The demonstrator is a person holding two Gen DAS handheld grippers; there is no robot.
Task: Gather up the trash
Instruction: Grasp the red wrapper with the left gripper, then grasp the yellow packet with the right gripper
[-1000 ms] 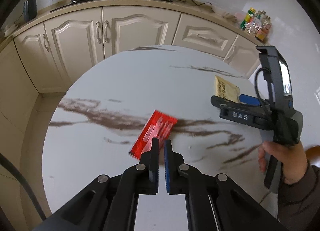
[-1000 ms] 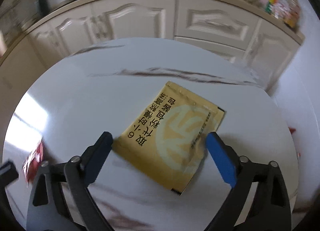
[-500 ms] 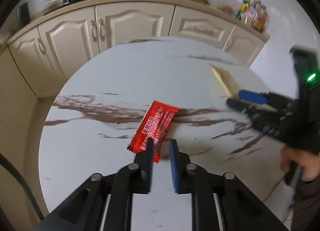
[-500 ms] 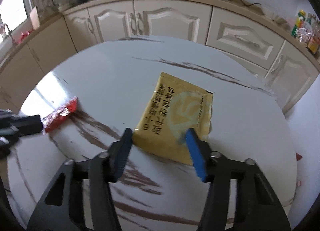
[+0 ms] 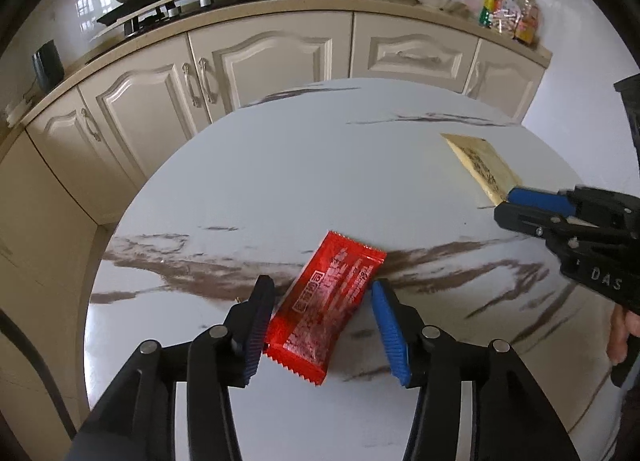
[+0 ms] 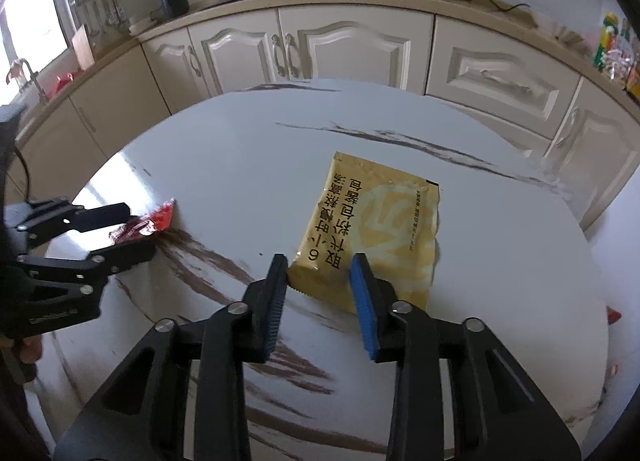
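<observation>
the right edge of the left wrist view cuts off most of the right gripper; only its dark body, one blue finger and part of a hand below it show, and from there its tips cover the near corner of the yellow packet, so whether they touch it cannot be told in that view. in the right wrist view the left gripper comes in from the left edge and its fingers hide all but the far end of the red wrapper. small red bits at the table's right rim are too small to make out.

the red wrapper is a glossy oblong with crimped, saw-toothed ends and white print, lying flat and slantwise on the white, brown-veined table, near the front edge. the left gripper is opening, its jaws about half apart, with the wrapper's near half between them; the black finger touches or nearly touches its left edge, the blue one stands just clear of its right edge. nothing is gripped.

the yellow packet is a flat golden sachet with dark printed characters and a pale round emblem, lying to the right of the wrapper and well apart from it. the right gripper is closing, fairly narrow, straddling the packet's near left corner; its pads seem not yet pressed on it.
</observation>
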